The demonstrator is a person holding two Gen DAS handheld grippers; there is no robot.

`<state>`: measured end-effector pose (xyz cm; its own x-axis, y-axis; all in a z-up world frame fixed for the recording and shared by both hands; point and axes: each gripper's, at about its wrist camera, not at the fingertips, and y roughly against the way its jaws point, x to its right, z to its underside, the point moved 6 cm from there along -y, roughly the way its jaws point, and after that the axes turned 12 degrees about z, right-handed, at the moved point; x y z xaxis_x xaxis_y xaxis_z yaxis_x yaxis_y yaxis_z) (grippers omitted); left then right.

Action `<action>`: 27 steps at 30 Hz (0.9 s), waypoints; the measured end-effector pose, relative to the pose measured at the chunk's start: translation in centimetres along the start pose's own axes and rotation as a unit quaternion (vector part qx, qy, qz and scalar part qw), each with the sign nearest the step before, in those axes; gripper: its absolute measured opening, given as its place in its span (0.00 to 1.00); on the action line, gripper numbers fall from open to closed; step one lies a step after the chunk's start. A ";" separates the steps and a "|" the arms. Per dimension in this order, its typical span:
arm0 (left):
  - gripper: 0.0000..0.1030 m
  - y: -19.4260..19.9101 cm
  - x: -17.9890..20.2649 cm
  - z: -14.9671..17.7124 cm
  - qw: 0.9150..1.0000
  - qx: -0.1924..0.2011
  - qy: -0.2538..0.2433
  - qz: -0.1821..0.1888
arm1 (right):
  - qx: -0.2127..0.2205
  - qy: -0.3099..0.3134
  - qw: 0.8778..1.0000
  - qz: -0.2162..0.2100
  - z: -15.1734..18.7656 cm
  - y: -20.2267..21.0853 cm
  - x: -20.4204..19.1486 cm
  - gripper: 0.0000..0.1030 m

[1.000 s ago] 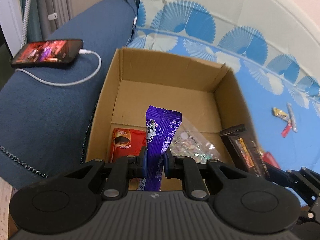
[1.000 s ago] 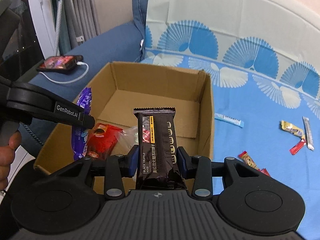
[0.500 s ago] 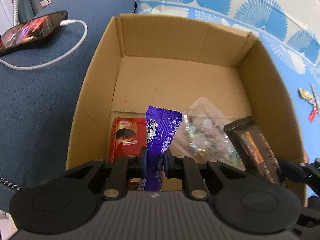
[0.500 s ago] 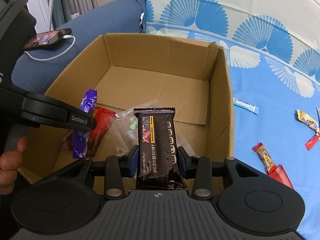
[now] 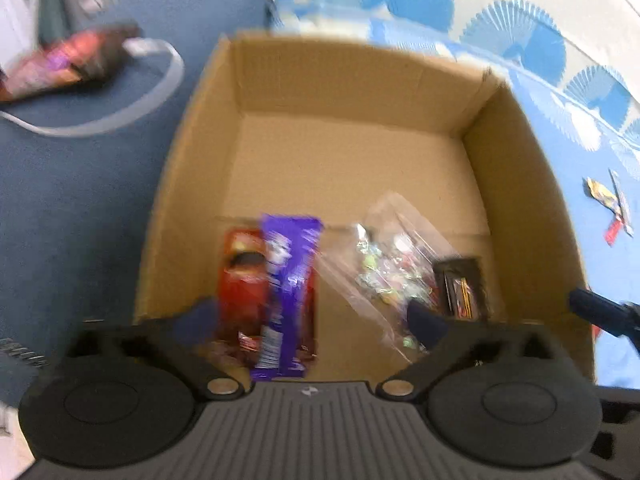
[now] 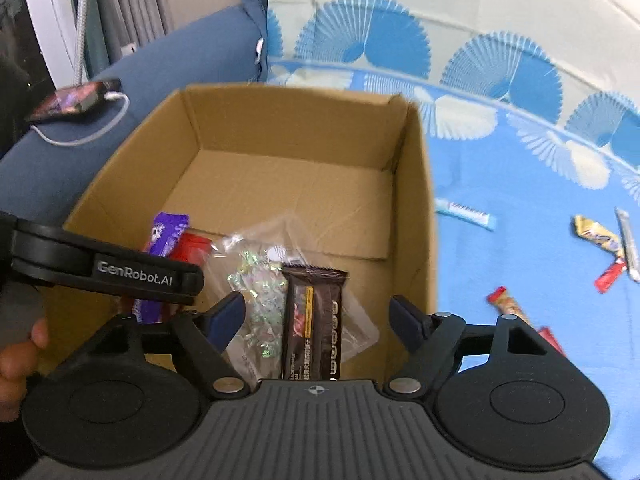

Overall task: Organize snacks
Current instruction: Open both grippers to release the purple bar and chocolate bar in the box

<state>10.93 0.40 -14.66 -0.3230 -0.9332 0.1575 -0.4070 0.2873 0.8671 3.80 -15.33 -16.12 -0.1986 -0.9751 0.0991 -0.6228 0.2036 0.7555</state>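
An open cardboard box (image 5: 188, 168) (image 6: 416, 200) sits below both grippers. My left gripper (image 5: 312, 318) has its jaws opening wide; the purple snack bar (image 5: 288, 280) lies loose between them, untouched by the pads, on top of a red packet (image 5: 240, 280). My right gripper (image 6: 316, 314) is also opening. The dark chocolate bar (image 6: 316, 320) stands free between its pads, resting on a clear bag of candies (image 6: 260, 292) inside the box. In the left wrist view that dark bar (image 5: 460, 288) lies at the box's near right corner.
A phone (image 6: 76, 98) on a white cable lies on the blue sofa arm left of the box. Several small wrapped snacks (image 6: 596, 236) and a blue-white stick (image 6: 464, 214) are scattered on the blue patterned cloth to the right. A hand shows at the left edge.
Both grippers have gone from shut to wide open. The purple bar and the dark chocolate bar have left the pads and dropped into the box. Both views sank slightly toward the box.
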 end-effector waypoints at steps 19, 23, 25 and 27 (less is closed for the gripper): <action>1.00 13.6 3.4 8.7 0.998 0.063 -0.012 -0.019 | 0.066 -0.012 0.998 -0.001 5.8 13.9 1.6 0.95; 1.00 15.4 4.3 9.4 0.996 0.083 -0.023 -0.017 | 0.087 -0.012 0.996 0.000 6.4 15.9 2.0 0.95; 1.00 16.1 4.6 9.8 0.995 0.091 -0.028 -0.018 | 0.094 -0.014 0.996 0.000 6.7 16.6 2.2 0.95; 1.00 16.8 4.8 10.0 0.995 0.098 -0.031 -0.018 | 0.101 -0.016 0.995 0.001 6.9 17.3 2.3 0.95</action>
<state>-6.01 2.91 -4.07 -0.3551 -0.9302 0.0926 -0.5761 0.2957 0.7620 -12.68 -13.41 -7.31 -0.2220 -0.9721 0.0760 -0.7607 0.2214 0.6102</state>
